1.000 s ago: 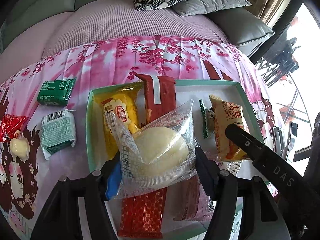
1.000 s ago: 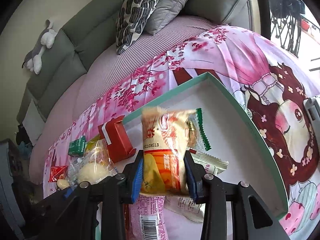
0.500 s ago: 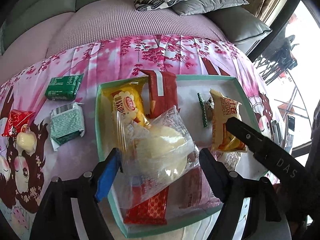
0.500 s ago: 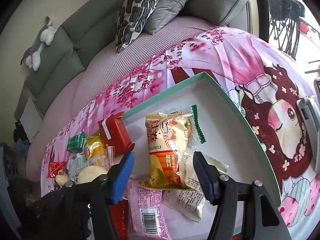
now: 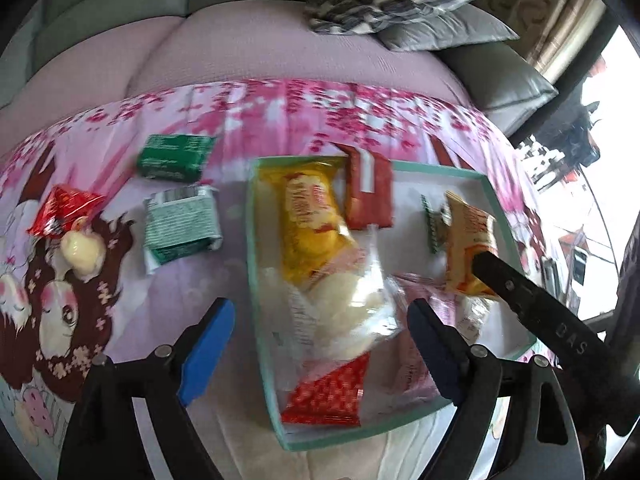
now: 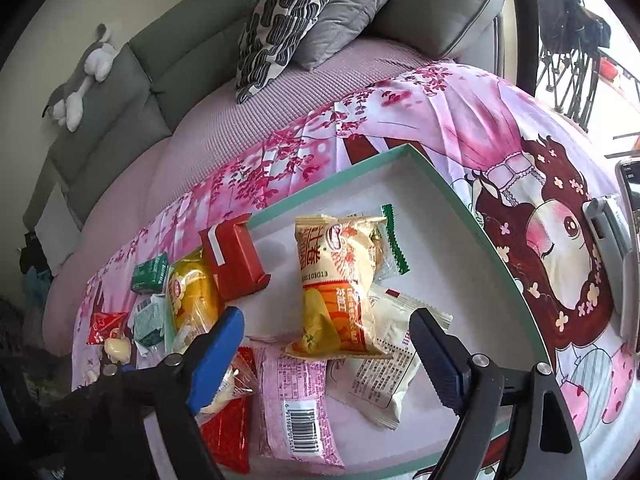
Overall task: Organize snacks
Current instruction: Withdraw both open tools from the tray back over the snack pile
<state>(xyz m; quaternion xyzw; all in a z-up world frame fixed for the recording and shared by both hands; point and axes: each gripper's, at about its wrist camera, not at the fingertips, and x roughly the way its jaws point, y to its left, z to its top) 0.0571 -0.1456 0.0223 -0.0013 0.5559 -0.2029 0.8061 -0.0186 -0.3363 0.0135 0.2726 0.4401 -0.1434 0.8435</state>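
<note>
My left gripper [image 5: 320, 332] hangs with its two fingers spread wide apart, gripping nothing; the blue pads [image 5: 208, 354] face each other across a broad gap. My right gripper [image 6: 326, 354] is likewise spread wide, its blue-padded fingers [image 6: 218, 360] clamping nothing. In the left wrist view one black finger of my right gripper [image 5: 532, 312] reaches in from the near right, pointing toward the far left.

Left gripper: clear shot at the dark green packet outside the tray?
Probably yes. The left gripper is open and holds nothing, and the dark green packet lies alone on the pink cloth, left of the tray, with nothing on top of it.
</note>
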